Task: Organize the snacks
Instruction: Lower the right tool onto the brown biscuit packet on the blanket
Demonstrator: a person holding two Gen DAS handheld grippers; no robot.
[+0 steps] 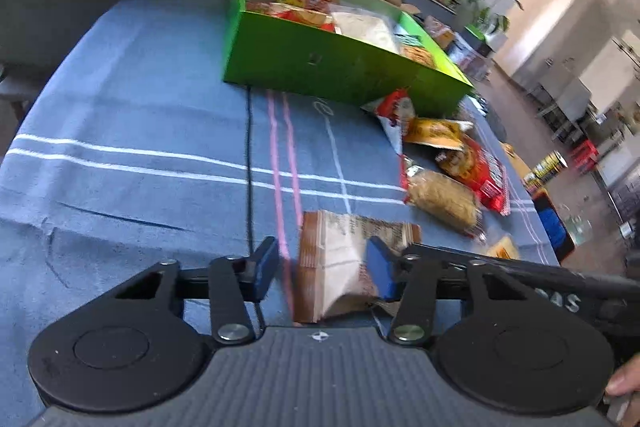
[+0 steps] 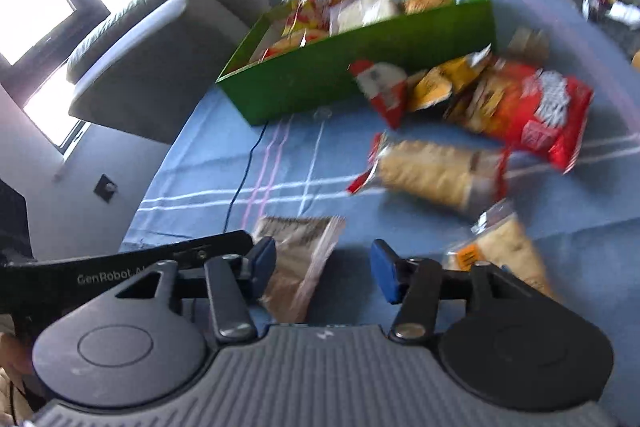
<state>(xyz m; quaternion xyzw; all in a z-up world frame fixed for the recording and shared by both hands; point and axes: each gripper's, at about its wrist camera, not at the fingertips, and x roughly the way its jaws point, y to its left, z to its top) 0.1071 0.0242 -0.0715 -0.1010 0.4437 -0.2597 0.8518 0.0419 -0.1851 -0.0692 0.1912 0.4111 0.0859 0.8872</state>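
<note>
Partly blurred snack packets [image 2: 520, 107], brown packet [image 1: 344, 263] half-hidden

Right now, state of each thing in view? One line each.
green box: open-topped, partly filled with snacks
brown packet: flat on the cloth, between the left gripper pads, not visibly pinched
left gripper: jaws apart
right gripper: open, empty
red bag: loose on the cloth, outside the box

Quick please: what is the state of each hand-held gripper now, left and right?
Left hand-held gripper: open, brown packet between its fingers, not yet pinched.
Right hand-held gripper: open, holding nothing.
</note>
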